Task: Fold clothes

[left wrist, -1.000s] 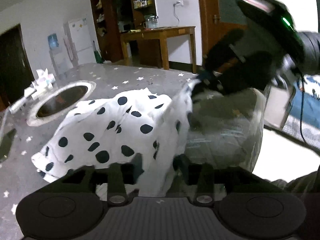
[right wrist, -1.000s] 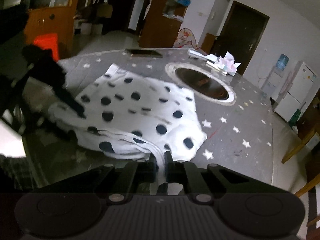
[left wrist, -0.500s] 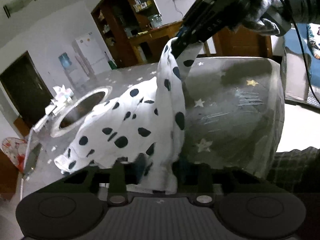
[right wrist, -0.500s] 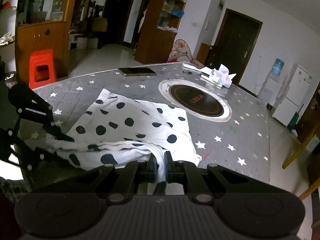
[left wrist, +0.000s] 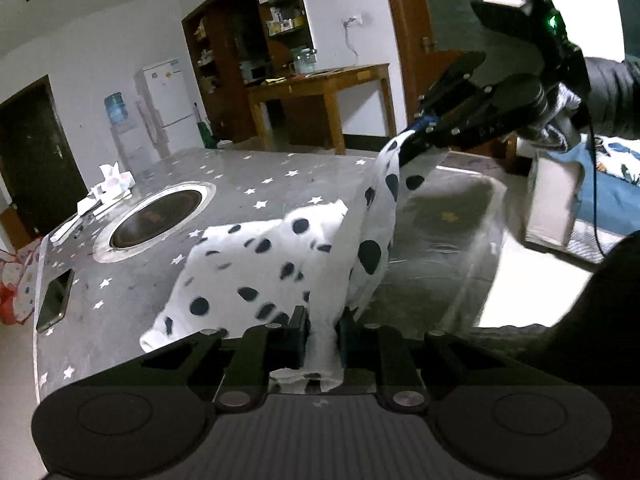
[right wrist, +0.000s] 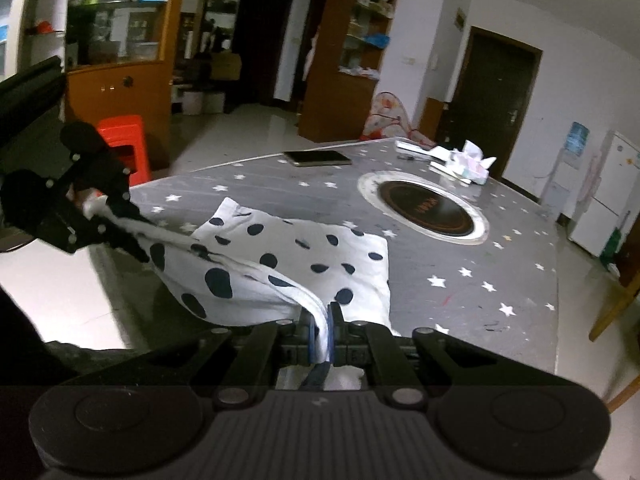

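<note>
— On the star-patterned grey table (right wrist: pixel 472 280), what lies there?
— A white polka-dot garment (right wrist: pixel 304 256), its far part flat beside the round inset burner (right wrist: pixel 424 210), its near edge lifted off the table.
— And the tongs?
— Left gripper (left wrist: pixel 322 330) is clenched on one end, right gripper (right wrist: pixel 320 328) on the other. A phone (right wrist: pixel 318 157) lies beyond.

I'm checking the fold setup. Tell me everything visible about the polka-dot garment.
The polka-dot garment is thin white cloth with dark dots. Its near edge is lifted, pinched by the left gripper and the right gripper, and sags between them. The far part lies flat on the grey star-print table, beside the round inset burner, not touching it.
</note>
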`<state>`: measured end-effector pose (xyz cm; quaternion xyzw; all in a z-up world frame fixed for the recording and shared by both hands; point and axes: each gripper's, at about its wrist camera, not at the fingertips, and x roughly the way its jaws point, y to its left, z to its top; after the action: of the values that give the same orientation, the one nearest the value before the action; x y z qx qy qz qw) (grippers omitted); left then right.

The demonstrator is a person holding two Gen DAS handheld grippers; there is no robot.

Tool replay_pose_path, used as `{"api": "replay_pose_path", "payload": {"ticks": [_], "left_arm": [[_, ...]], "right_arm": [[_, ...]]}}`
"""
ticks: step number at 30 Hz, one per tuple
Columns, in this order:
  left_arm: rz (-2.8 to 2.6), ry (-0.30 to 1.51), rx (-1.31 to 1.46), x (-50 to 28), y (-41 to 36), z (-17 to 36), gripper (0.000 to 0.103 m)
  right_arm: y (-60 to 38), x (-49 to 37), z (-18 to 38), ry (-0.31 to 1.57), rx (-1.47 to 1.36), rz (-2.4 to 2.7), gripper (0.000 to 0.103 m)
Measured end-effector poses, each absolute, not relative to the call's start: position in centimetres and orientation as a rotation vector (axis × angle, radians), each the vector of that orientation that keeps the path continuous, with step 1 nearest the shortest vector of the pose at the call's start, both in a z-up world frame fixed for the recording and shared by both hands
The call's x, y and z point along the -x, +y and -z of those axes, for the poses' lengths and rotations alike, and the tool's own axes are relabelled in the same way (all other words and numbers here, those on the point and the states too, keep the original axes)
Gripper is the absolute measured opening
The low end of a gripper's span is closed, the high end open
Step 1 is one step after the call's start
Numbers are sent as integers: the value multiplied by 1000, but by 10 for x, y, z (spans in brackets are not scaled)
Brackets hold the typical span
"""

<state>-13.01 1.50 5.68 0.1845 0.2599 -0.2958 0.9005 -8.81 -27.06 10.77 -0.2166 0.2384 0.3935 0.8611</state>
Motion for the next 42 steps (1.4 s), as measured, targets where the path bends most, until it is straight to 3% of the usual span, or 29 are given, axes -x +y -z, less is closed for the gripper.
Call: {"api": "replay_pose_path", "payload": {"ticks": [13, 23, 25, 26, 30, 34, 37, 42], "left_arm": [[519, 571, -157, 67, 60, -69, 18], [424, 684, -26, -8, 108, -40, 18], [405, 704, -13, -19, 114, -32, 21], [395, 714, -7, -24, 117, -28, 23], [354, 721, 13, -34, 126, -18, 32], [330, 713, 32, -32, 132, -17, 38], [299, 707, 43, -28, 135, -19, 51], [232, 674, 42, -24, 137, -27, 53]], "right_arm": [[-211, -5, -135, 515, 520, -894, 5], [-140, -99, -98, 616, 563, -925, 7], [-130, -117, -83, 652, 554, -917, 9], [-129, -123, -76, 665, 535, -902, 16], [-133, -149, -54, 718, 423, -853, 25], [-158, -166, -51, 732, 287, -778, 26], [-177, -168, -59, 723, 230, -741, 26], [-184, -157, -68, 713, 199, -762, 26]]}}
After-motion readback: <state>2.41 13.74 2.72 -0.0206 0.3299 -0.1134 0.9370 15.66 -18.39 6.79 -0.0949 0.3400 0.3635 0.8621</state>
